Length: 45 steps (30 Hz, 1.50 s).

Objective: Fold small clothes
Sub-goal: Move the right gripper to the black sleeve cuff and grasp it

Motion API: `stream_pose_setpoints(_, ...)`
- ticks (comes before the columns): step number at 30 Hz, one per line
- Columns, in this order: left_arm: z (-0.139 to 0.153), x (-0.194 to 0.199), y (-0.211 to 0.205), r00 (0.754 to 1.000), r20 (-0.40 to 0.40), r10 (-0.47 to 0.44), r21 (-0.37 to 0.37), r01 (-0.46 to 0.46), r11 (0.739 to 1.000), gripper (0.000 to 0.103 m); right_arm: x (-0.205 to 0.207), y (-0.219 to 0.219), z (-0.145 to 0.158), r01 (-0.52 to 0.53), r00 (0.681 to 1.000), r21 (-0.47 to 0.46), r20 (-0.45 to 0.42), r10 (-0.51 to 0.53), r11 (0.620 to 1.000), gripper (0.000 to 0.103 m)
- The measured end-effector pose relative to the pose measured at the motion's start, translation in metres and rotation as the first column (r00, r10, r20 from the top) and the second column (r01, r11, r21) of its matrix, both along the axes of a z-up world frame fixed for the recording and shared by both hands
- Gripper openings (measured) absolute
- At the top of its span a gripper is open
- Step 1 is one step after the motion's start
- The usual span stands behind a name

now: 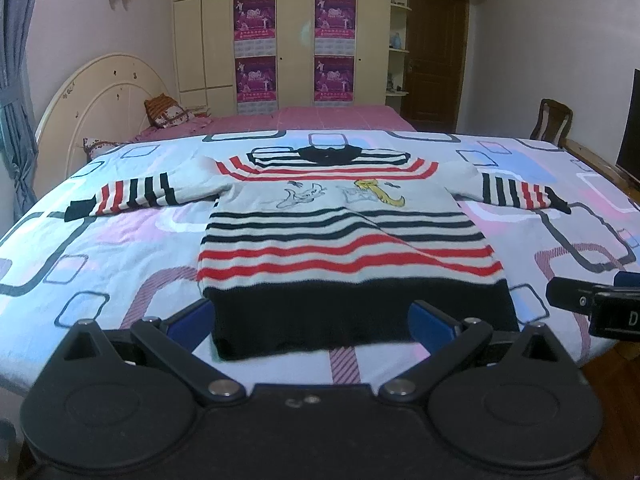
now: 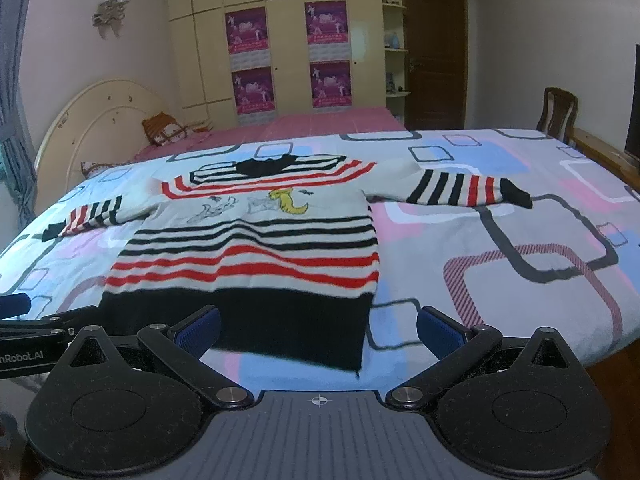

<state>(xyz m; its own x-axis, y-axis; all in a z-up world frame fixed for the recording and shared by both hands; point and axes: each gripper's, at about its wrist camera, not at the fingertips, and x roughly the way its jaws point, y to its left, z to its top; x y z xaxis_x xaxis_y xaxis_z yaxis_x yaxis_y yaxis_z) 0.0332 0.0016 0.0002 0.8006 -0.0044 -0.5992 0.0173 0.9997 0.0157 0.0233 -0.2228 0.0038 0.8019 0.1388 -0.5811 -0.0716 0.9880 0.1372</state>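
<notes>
Both grippers' spread fingers (image 1: 192, 318) flank sweater (image 1: 348, 240) hem (untouched).

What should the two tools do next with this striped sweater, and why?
Probably take the left tool toward the left sleeve to fold it across the body. The sweater lies flat on the bedspread with both sleeves spread out, and both tools, including the right tool, are open and holding nothing.

small knitted sweater with red, black and white stripes (image 1: 344, 240) (image 2: 256, 252) | lies flat, front up | both sleeves spread out | black bottom edge nearest | on patterned bed cover (image 1: 120, 248)
</notes>
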Motion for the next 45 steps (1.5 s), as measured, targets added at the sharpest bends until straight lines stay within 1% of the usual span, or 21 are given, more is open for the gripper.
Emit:
stream_pose_setpoints(6,-0.001,0.032,0.003,1.0,-0.007,-0.01,-0.001,0.01,1.0,0.103,0.032,0.004,0.002,0.009,1.0,0.001,0.0,-0.009,1.0,0.103)
stream_pose_setpoints(16,-0.004,0.097,0.006,0.999,-0.01,-0.044,-0.012,0.044,0.999,0.103,0.095,0.01,-0.002,0.04,0.999,-0.012,-0.008,-0.04,0.999,0.103)
stream_pose_setpoints(22,-0.012,0.134,0.008,0.996,-0.042,-0.078,0.005,0.078,0.997,0.103,0.132,0.011,-0.004,0.079,0.997,-0.012,-0.017,-0.079,0.997,0.103)
stream_pose_setpoints(24,-0.015,0.146,0.009,0.993,-0.066,-0.094,0.011,0.094,0.995,0.103,0.144,0.012,-0.006,0.096,0.995,-0.017,-0.019,-0.096,0.995,0.103)
stream_pose_setpoints(30,-0.022,0.177,0.008,0.991,-0.09,-0.098,-0.027,0.096,0.995,0.103,0.168,0.008,-0.009,0.133,0.991,-0.065,-0.021,-0.134,0.989,0.103)
stream_pose_setpoints(33,-0.028,0.196,-0.001,0.988,-0.114,-0.102,-0.026,0.1,0.995,0.103,0.183,-0.008,-0.012,0.171,0.984,-0.075,-0.031,-0.174,0.982,0.103)
stream_pose_setpoints(36,-0.037,0.216,-0.013,0.982,-0.152,-0.109,-0.031,0.106,0.994,0.103,0.204,-0.037,-0.02,0.226,0.972,-0.072,-0.045,-0.23,0.971,0.103)
stream_pose_setpoints(39,-0.044,0.234,-0.023,0.981,-0.17,-0.093,-0.053,0.085,0.995,0.103,0.225,-0.074,-0.028,0.278,0.958,-0.032,-0.057,-0.28,0.96,0.103)
stream_pose_setpoints(40,-0.046,0.241,-0.025,0.981,-0.172,-0.089,-0.069,0.078,0.995,0.103,0.235,-0.091,-0.033,0.297,0.953,-0.001,-0.068,-0.296,0.955,0.103)
stream_pose_setpoints(41,-0.046,0.248,-0.027,0.979,-0.179,-0.101,-0.108,0.083,0.991,0.103,0.243,-0.105,-0.037,0.311,0.948,0.023,-0.075,-0.309,0.95,0.103)
stream_pose_setpoints(42,-0.047,0.254,-0.03,0.978,-0.181,-0.108,-0.132,0.085,0.988,0.103,0.25,-0.118,-0.04,0.328,0.942,0.039,-0.082,-0.324,0.944,0.103)
stream_pose_setpoints(45,-0.048,0.275,-0.048,0.98,-0.173,-0.094,-0.119,0.074,0.99,0.103,0.277,-0.159,-0.05,0.384,0.921,0.052,-0.09,-0.379,0.922,0.103)
